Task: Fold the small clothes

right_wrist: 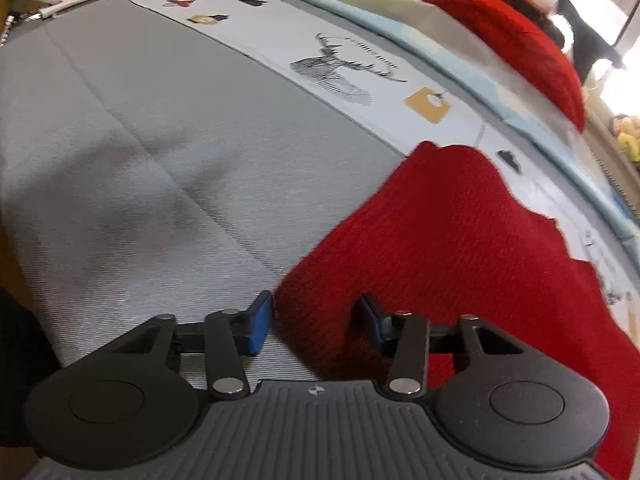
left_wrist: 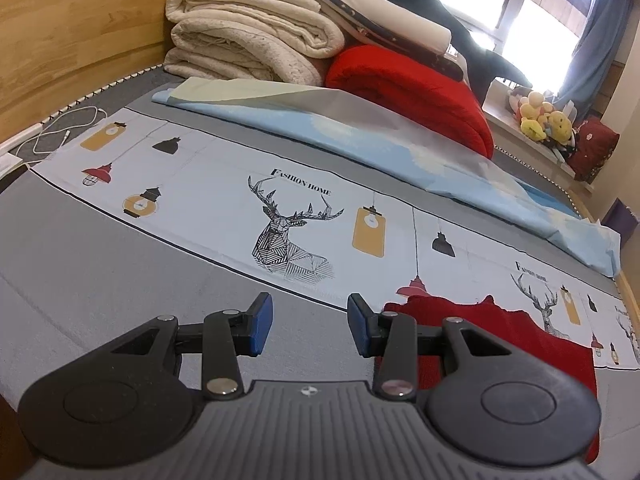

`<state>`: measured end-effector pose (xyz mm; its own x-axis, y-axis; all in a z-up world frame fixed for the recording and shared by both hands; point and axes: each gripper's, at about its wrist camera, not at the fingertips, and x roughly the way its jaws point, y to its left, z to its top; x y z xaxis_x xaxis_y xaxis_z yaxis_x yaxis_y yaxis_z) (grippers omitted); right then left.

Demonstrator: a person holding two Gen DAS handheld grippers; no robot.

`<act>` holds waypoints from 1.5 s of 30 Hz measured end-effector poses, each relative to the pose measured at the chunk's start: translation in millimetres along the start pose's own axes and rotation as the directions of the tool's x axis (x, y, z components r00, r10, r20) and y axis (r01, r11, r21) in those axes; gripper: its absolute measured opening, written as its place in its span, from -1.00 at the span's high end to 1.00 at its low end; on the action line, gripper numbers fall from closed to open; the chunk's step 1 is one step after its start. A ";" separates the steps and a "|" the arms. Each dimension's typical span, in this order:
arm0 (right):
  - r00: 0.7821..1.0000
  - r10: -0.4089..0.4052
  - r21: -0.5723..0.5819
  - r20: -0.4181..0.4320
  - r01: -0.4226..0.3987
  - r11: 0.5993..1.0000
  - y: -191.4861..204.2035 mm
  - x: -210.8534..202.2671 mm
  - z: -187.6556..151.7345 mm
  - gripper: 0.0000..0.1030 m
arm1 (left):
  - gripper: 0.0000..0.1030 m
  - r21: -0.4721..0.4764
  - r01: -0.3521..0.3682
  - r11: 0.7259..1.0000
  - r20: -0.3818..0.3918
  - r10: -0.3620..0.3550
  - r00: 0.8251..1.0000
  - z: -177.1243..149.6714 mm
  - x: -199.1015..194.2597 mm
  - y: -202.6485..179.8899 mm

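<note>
The right gripper (right_wrist: pixel 314 322) is gaping wide over the near edge of the red sweater (right_wrist: pixel 460 240), knit bunching between its pads (nothing pinched). The left gripper (left_wrist: pixel 310 326) is hovering open above the grey sheet (left_wrist: pixel 100 256), the sweater (left_wrist: pixel 520 336) lying just to its right. Farther back, folded blankets (left_wrist: pixel 248 36) are piling against the wooden headboard (left_wrist: pixel 72 32).
</note>
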<state>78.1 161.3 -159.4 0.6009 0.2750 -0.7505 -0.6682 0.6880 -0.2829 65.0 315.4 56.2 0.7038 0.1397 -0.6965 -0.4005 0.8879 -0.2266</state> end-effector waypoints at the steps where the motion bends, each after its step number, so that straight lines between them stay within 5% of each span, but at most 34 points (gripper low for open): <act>1: 1.000 -0.001 0.006 0.003 0.001 1.000 -1.8 -0.7 -0.1 0.09 | 0.11 0.001 -0.001 1.000 -0.002 0.001 1.000 -0.2 0.2 -0.2; 12: 0.998 -0.035 -0.115 -0.050 0.029 0.993 9.1 13.7 2.8 0.08 | 0.11 0.004 -0.005 1.000 -0.018 0.005 1.000 -1.5 4.2 -2.3; 14: 0.998 -0.016 -0.103 -0.058 0.010 0.995 3.7 13.9 5.4 0.21 | 0.11 0.004 -0.004 1.000 -0.019 0.004 1.000 -1.9 5.3 -4.2; 17: 0.998 0.029 -0.032 -0.051 -0.030 0.999 -11.3 8.6 10.4 0.58 | 0.11 0.006 -0.002 1.000 -0.023 0.002 1.000 -1.4 7.0 -7.5; 23: 0.988 0.123 0.288 0.094 -0.145 0.946 -76.8 -33.0 11.3 0.65 | 0.11 0.023 0.018 1.000 -0.032 -0.017 0.999 -2.5 13.6 -26.3; 27: 0.960 0.103 0.519 0.260 -0.229 0.824 -157.8 -85.1 -15.0 0.65 | 0.11 0.052 0.042 0.998 -0.039 -0.040 0.998 -3.8 17.9 -44.0; 33: 0.925 -0.134 0.805 0.356 -0.231 0.546 -293.5 -163.6 -125.7 0.66 | 0.11 0.096 0.069 0.993 -0.048 -0.065 0.997 -7.2 26.0 -75.5; 37: 0.958 -0.219 0.936 0.184 -0.103 0.337 -353.7 -170.1 -228.0 0.66 | 0.11 0.143 0.082 0.986 -0.062 -0.074 0.995 -13.4 34.2 -101.2; 42: 0.991 -0.076 0.987 -0.109 0.118 0.114 -393.3 -142.0 -312.5 0.45 | 0.11 0.200 0.087 0.976 -0.095 -0.069 0.993 -27.1 47.3 -131.1; 44: 0.990 -0.089 0.990 -0.109 0.116 0.081 -404.6 -148.2 -321.1 0.21 | 0.11 0.230 0.083 0.970 -0.107 -0.060 0.992 -32.5 52.8 -141.5; 45: 0.987 -0.129 0.987 -0.098 0.113 0.113 -410.2 -153.5 -315.1 0.21 | 0.11 0.243 0.081 0.967 -0.108 -0.056 0.993 -33.9 54.7 -145.3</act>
<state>121.8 -374.7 -116.3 0.6358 0.1167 -0.7630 0.4253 0.7720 0.4724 141.7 179.2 27.9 0.6573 0.0413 -0.7525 -0.1877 0.9760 -0.1103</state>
